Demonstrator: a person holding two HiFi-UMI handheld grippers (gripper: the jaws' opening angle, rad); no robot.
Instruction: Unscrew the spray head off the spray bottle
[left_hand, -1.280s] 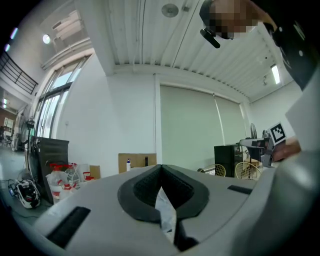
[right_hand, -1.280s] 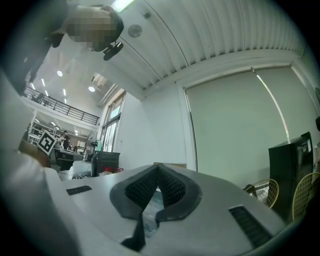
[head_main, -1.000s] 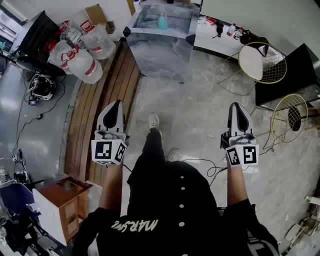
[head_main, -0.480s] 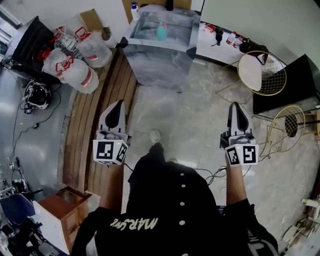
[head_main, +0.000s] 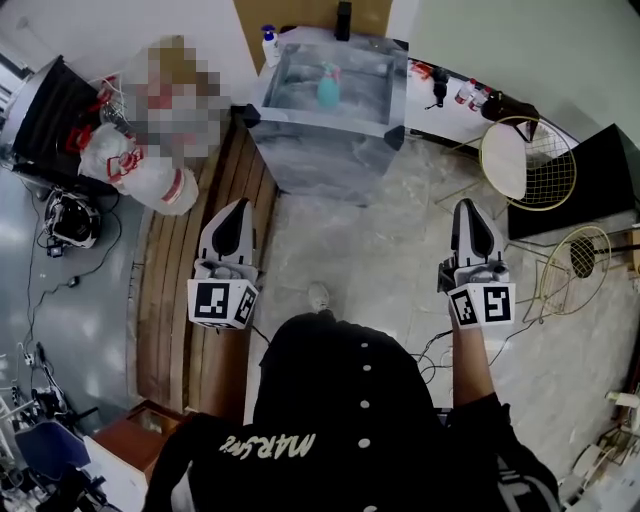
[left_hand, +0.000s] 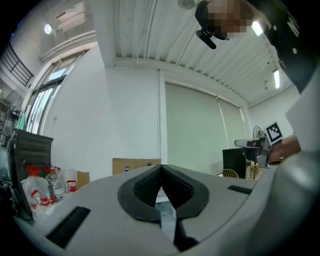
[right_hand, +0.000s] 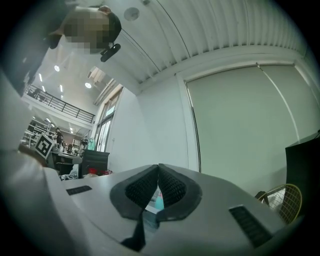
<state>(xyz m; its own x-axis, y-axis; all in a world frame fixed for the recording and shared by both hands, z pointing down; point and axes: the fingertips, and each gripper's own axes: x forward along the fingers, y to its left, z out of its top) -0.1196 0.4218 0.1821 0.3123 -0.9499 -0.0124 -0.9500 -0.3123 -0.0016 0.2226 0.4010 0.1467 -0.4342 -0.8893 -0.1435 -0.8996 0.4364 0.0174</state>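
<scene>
The spray bottle (head_main: 328, 88), teal and upright, stands on top of the grey marbled table (head_main: 330, 155), near the middle of its top. It is too small in the head view to tell how its spray head sits. Neither tool is anywhere near it.

On the near side of the table, well apart from it, the person holds both tools out level over the floor. The left gripper (head_main: 237, 206) is off the table's left front corner, over a strip of wooden planks (head_main: 175, 300). Its jaws are pressed fully together with nothing between them. The right gripper (head_main: 470, 206) is off the table's right front corner, over pale stone floor (head_main: 380, 250). Its jaws are likewise closed tight and empty. Through the slit under its pads, the right gripper view shows the bottle as a far-off teal sliver (right_hand: 160, 200).

At the table's back left corner stands a white pump bottle (head_main: 268, 45). Left of the table lie clear water jugs (head_main: 140, 170) with red labels, and a helmet (head_main: 70, 218) farther left. Right of the table runs a white counter (head_main: 440, 95) with small bottles, then two gold wire chairs (head_main: 527, 150) beside a black cabinet (head_main: 600, 160).
</scene>
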